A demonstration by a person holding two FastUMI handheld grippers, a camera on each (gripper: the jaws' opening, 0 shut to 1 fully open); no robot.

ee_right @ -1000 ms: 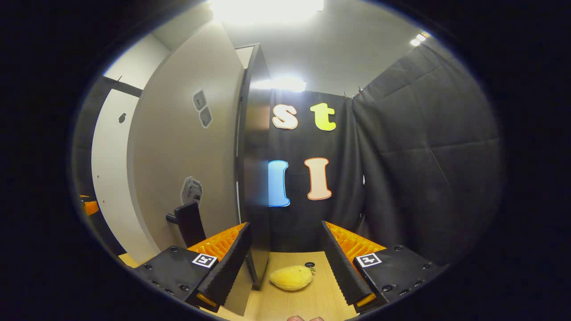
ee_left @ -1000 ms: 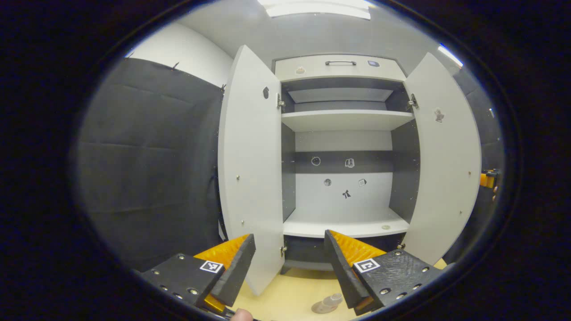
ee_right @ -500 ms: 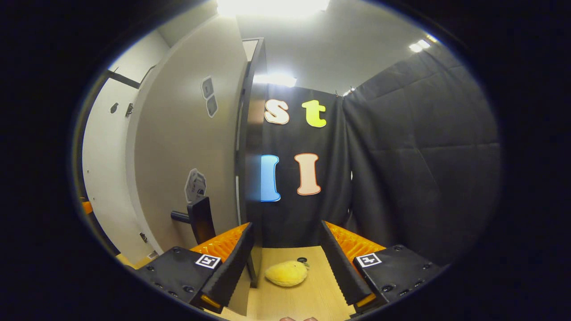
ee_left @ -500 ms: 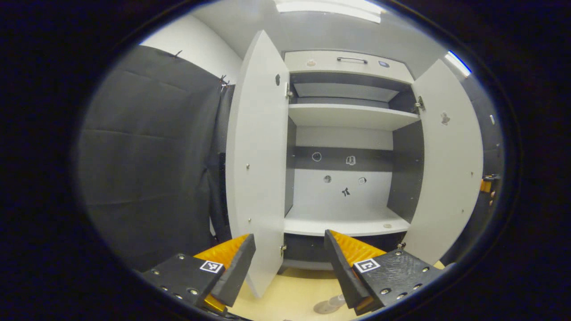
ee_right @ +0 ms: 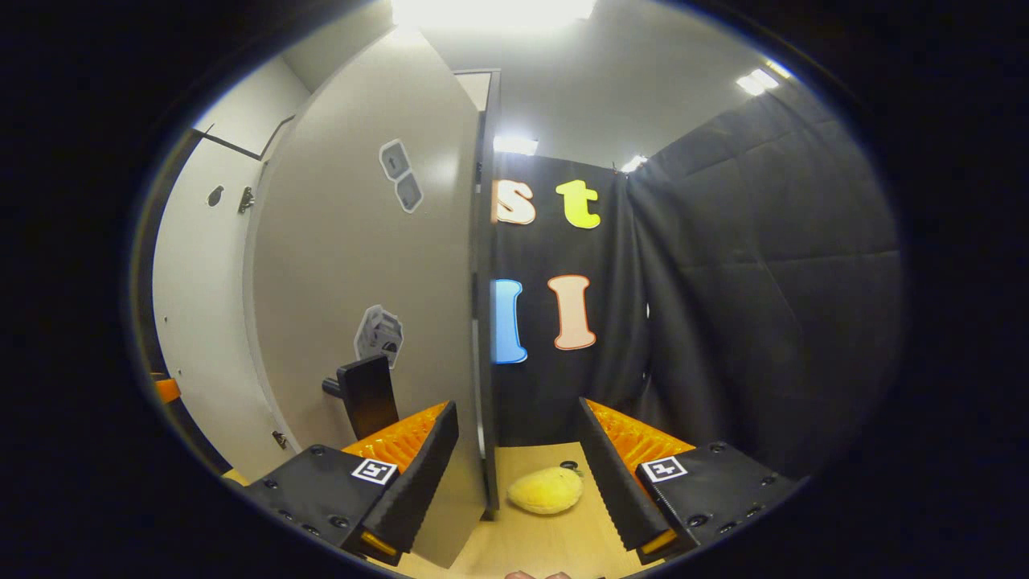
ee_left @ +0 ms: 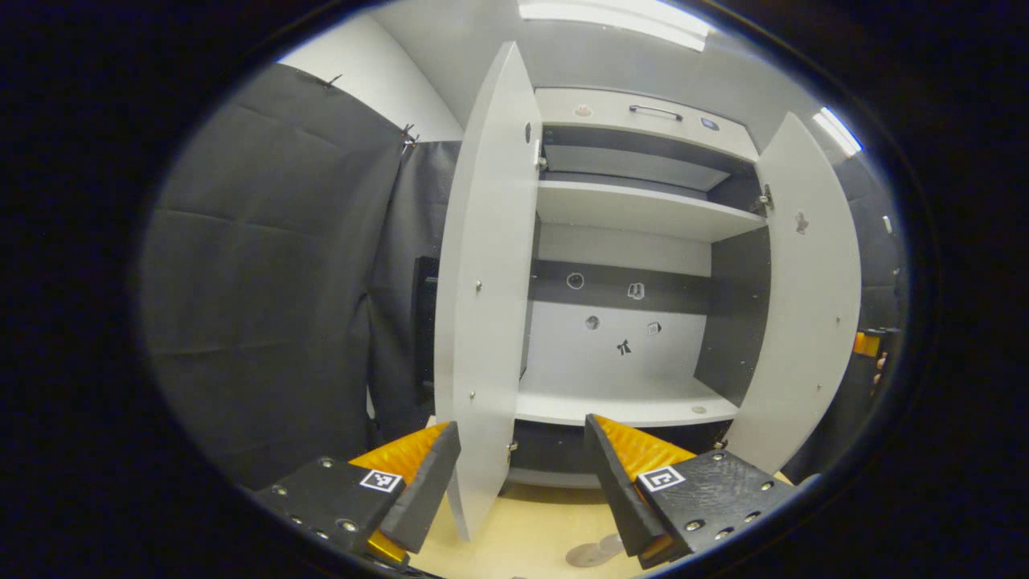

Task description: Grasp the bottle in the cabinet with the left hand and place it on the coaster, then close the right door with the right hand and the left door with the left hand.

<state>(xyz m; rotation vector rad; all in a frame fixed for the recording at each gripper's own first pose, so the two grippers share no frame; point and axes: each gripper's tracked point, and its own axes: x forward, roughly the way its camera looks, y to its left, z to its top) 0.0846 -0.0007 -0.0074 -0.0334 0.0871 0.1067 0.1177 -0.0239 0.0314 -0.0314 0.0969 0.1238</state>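
The white cabinet (ee_left: 635, 209) stands with both doors open and its lower shelf (ee_left: 619, 398) bare. My left gripper (ee_left: 522, 482) is open, low in front of the left door (ee_left: 490, 281), whose bottom edge stands between the fingers. A grey coaster (ee_left: 585, 555) lies on the wooden table, and a clear bottle (ee_left: 615, 543) on it is mostly hidden behind one finger. My right gripper (ee_right: 518, 474) is open at the right door (ee_right: 362, 265). The door's free edge (ee_right: 485, 338) stands between its fingers, and the dark handle (ee_right: 366, 394) is just left of them.
A yellow plush fruit (ee_right: 547, 490) lies on the table (ee_right: 555, 539) between the right gripper's fingers, behind the door edge. Black cloth walls close in on both sides. The other gripper shows small at the far right (ee_left: 868, 344) and at the far left (ee_right: 166, 390).
The left gripper has shifted left, so the left door looks more edge-on. In the right gripper view the right door's edge has moved from the left finger into the gap between the fingers.
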